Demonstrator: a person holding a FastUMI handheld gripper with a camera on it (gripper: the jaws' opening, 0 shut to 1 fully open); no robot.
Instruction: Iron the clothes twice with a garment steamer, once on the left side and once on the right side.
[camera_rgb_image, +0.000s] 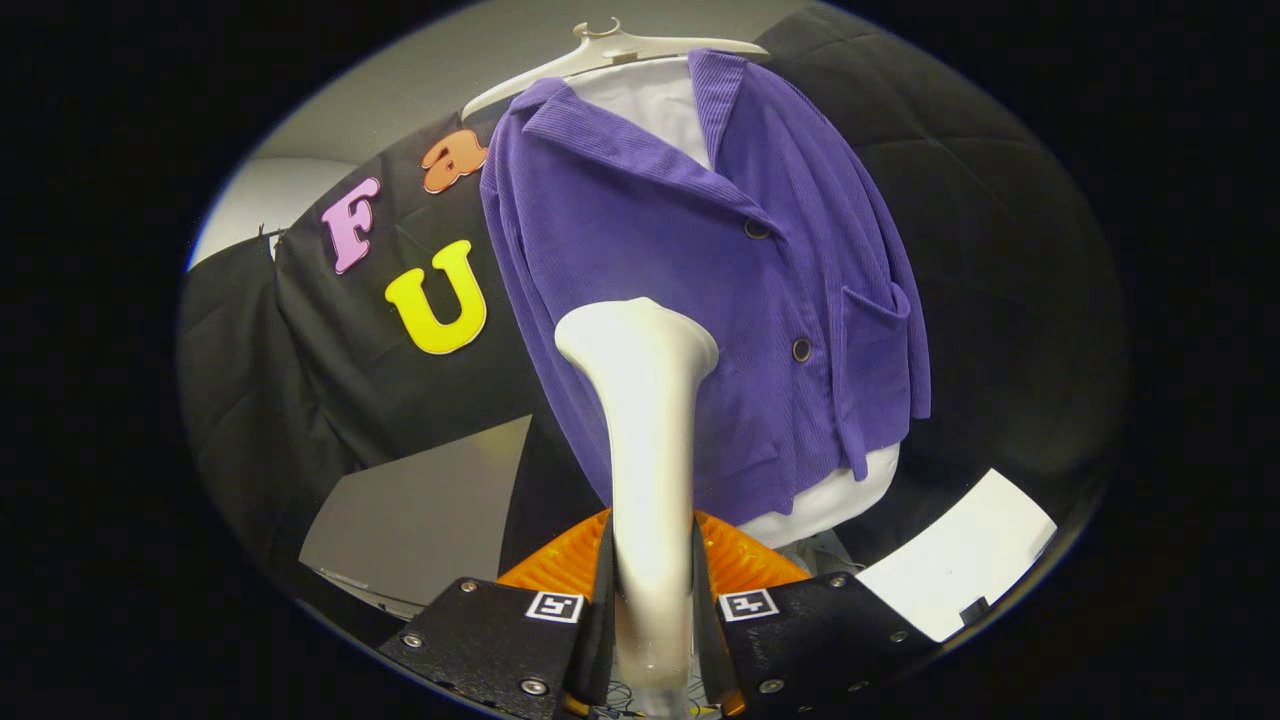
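Observation:
A purple corduroy jacket (700, 300) hangs over a white shirt (655, 105) on a pale hanger (610, 50) in front of the black booth wall. My gripper (652, 570) is shut on the white garment steamer (645, 440), whose handle runs up between the two fingers. The steamer's flared head (636, 335) stands against the lower left front of the jacket, left of the button line. Whether the head touches the cloth cannot be told. The white shirt's hem (830, 500) shows under the jacket, just right of the steamer.
A grey panel (430, 510) lies low to the left of the fingers. A white sheet (960, 565) lies low to the right. The jacket's chest pocket (875, 330) and two dark buttons (800, 349) lie right of the steamer head.

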